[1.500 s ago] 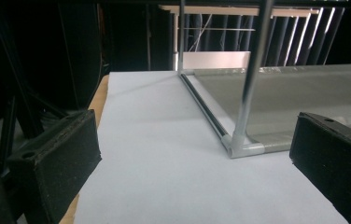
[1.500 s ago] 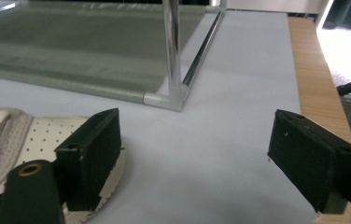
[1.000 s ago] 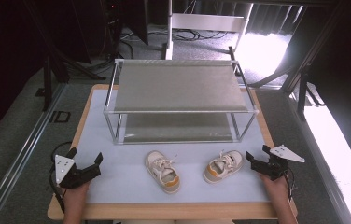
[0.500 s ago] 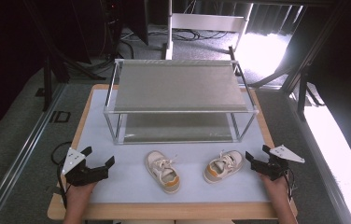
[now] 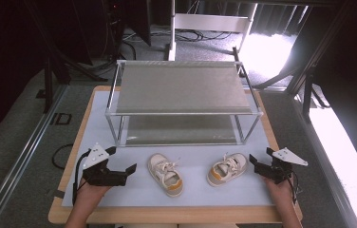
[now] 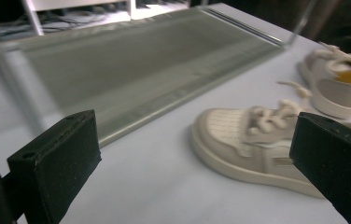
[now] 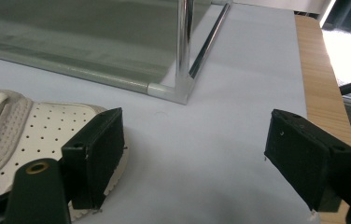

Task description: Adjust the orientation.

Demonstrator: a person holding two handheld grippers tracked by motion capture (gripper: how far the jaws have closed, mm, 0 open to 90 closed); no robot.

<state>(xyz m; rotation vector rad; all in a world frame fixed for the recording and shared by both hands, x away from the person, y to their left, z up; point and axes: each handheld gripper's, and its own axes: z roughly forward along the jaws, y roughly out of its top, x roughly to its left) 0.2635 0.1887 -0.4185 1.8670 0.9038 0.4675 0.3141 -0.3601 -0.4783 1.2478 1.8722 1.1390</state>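
Dark workshop floor and bright window light surround the table (image 5: 167,216), whose white mat (image 5: 200,190) carries two small shoes in front of a two-level metal rack (image 5: 181,102). Nearest my left gripper (image 5: 125,167) lies the left shoe (image 5: 166,174), toe toward the rack, heel with its orange patch toward me; the right shoe (image 5: 227,168) sits well apart from it, just beside my right gripper (image 5: 254,165). Both tools stand with their jaws wide apart, holding nothing. I judge this the approach: I'm closing in on the shoes to lift them, probably onto the rack. In the left gripper view the near shoe (image 6: 253,144) sits ahead and off to one side, so my next move calls for swinging toward it and straddling its sides before squeezing. In the right gripper view one jaw already overlaps the perforated toe (image 7: 47,126). Compared with a second ago, my left gripper has moved inward toward the shoe; my right has barely shifted.
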